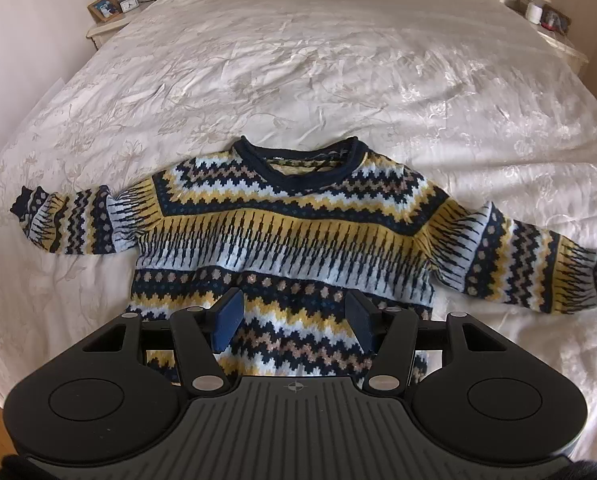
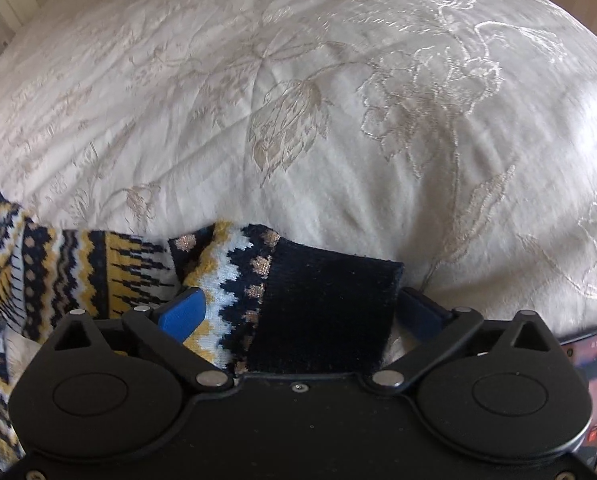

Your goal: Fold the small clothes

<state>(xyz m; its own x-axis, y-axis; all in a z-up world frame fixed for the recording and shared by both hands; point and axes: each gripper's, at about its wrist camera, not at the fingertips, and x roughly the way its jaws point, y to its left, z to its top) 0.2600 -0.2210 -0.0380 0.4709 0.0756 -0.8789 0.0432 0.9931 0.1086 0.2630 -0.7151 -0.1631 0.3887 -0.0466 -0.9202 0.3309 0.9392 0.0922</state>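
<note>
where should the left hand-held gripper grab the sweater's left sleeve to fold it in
Grip the dark ribbed cuff at the far end of the left sleeve, coming from the outer side, along the sleeve. The sleeve lies flat and straight out from the sweater on the bedspread, so the cuff is its free, thicker edge. The left hand-held gripper is open above the hem.

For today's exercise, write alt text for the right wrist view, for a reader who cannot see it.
The right gripper, its blue-padded jaws spread wide, straddles the dark navy cuff of a patterned sweater sleeve lying on a white embroidered bedspread. Whether the pads touch the cuff is unclear. A phone edges into the lower right corner.
</note>
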